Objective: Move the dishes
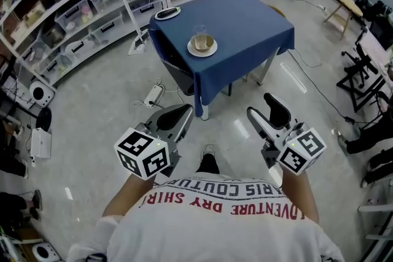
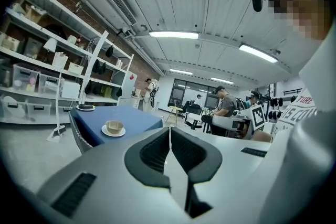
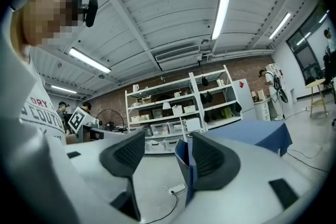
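Observation:
A table with a blue cloth (image 1: 245, 18) stands ahead of me. On it rests a white saucer with a tan cup (image 1: 202, 44), and at its far left corner lies a dark dish on a white plate (image 1: 167, 12). Both dishes also show in the left gripper view, the saucer and cup (image 2: 114, 128) nearer and the dark dish (image 2: 85, 107) behind. My left gripper (image 1: 180, 113) is short of the table, its pads pressed together with nothing held (image 2: 169, 132). My right gripper (image 1: 264, 109) is also short of the table, its jaws apart and empty (image 3: 167, 145).
Long shelves with bins (image 1: 73, 6) line the left side. A power strip with a cable (image 1: 152, 95) lies on the floor before the table. A chair (image 1: 169, 61) is tucked under the table's left side. A wooden stool (image 1: 344, 8) and stands are at right. Seated people (image 2: 226, 105) are beyond.

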Demonstrator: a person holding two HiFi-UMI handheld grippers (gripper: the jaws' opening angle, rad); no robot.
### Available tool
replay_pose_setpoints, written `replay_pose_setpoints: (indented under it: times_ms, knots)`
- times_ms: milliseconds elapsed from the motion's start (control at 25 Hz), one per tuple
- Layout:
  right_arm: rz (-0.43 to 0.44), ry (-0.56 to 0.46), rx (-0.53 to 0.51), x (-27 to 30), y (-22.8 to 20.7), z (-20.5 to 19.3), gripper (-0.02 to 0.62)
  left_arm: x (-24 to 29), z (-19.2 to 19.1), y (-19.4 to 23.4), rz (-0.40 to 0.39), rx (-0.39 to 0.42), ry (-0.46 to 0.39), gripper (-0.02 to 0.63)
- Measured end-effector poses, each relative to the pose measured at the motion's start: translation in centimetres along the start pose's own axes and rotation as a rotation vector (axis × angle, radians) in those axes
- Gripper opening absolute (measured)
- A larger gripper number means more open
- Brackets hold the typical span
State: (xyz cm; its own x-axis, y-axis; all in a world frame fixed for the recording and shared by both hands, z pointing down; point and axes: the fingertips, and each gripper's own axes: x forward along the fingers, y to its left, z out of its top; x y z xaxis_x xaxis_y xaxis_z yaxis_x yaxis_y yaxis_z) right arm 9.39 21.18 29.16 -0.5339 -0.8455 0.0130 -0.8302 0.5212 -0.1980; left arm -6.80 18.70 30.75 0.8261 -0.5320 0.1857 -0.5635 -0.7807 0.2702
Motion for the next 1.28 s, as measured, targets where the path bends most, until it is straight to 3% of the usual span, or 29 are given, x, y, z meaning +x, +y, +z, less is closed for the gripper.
replay_pose_setpoints:
  times_ms: [360,680,1120,1280]
  knots:
    - [0.043,0.08,-0.039,10.7,-7.9,1.4,0.29,8.6,4.9,9.9,0.037,-0.016,0.014,0.034]
    - [0.105,0.141,-0.044,19.3,-12.8,0.5,0.291,14.6,6.2,17.9,0.08,-0.075,0.014,0.034]
    - [0.142,0.2,-0.027,27.3,-16.0,-1.9,0.291,16.4,5.0,23.6,0.159,-0.107,0.053,0.034]
    - [0.16,0.24,-0.079,29.6,-16.4,-3.1,0.293,16.5,4.7,24.5,0.194,-0.124,0.057,0.034]
